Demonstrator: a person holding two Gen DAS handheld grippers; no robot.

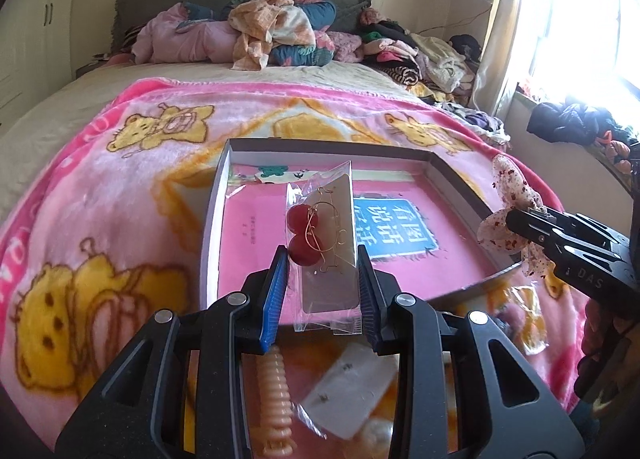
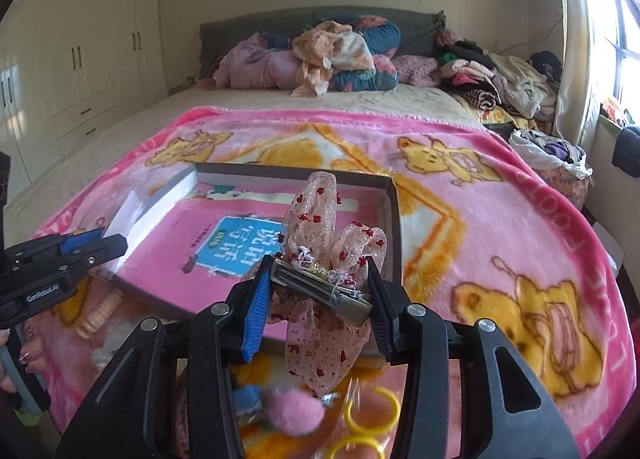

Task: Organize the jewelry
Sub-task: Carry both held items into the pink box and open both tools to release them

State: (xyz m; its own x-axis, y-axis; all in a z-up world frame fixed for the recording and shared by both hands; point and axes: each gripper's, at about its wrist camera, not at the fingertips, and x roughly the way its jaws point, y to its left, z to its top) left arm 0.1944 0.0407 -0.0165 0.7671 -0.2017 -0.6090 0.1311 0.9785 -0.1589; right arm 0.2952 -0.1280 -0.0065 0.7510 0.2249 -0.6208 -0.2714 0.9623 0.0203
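Below both grippers, the near items are blurred and partly hidden: a ribbed peach clip [image 1: 276, 399], a clear packet [image 1: 348, 395], yellow rings [image 2: 372, 411] and a pink pompom [image 2: 296, 411]. The left gripper [image 1: 323, 259] pinches a clear plastic bag [image 1: 324, 243] of red bead earrings with thin gold wire, upright over the near edge of the box [image 1: 224, 179]. The right gripper [image 2: 318, 271] clamps a bow clip [image 2: 320, 283], sheer pink ribbon with red specks on a metal bar, over the box's near right edge. The shallow box holds a pink book [image 2: 224, 239] and rests on a fleecy pink blanket [image 2: 500, 219].
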